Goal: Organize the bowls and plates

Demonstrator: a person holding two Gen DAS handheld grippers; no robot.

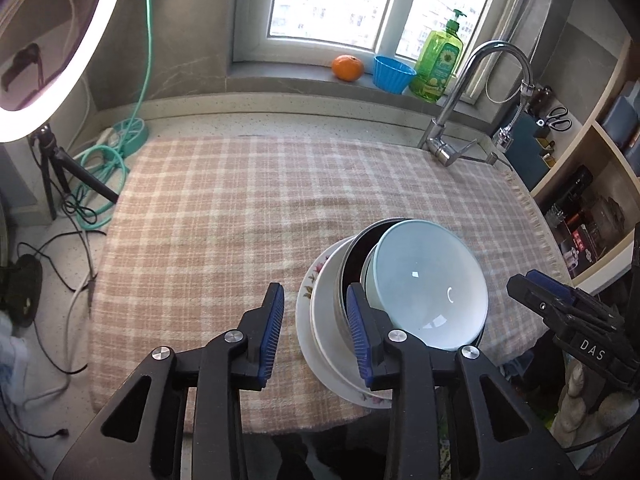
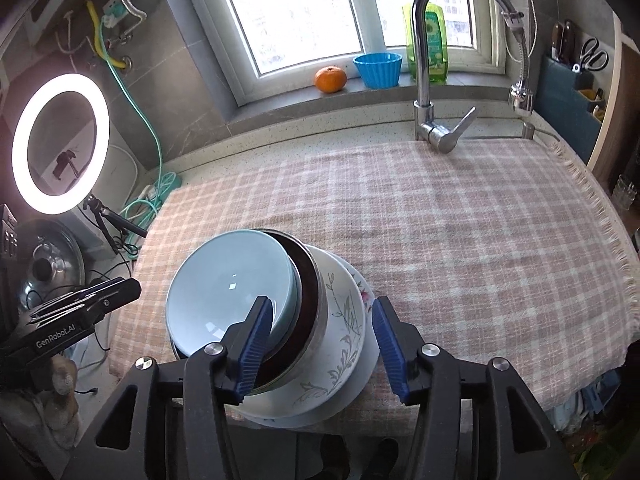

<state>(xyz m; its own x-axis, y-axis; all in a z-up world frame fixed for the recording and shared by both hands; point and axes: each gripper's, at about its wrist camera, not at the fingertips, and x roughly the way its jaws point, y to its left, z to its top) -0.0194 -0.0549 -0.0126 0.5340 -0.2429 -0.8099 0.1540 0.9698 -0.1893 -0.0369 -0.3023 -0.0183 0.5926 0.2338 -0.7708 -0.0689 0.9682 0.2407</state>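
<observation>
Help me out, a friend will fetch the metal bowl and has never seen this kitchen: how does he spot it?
On the checked cloth, at its near edge, dishes sit nested in one stack. The metal bowl lies in the middle of it, under the pale blue bowl and inside the floral one. It alone has a steel rim and dark inside.

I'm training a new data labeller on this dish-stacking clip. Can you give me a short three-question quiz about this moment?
1. True or false: the pale blue bowl sits on top of the nested stack.
2. What lies under the stack? A) a bare steel sink B) a checked cloth C) a wooden tray
3. Fill in: on the window sill, the orange stands beside a blue ____.

Key:
1. True. It rests inside the dark metal bowl, which sits in the white floral bowl on a floral plate.
2. B.
3. Cup.
</observation>
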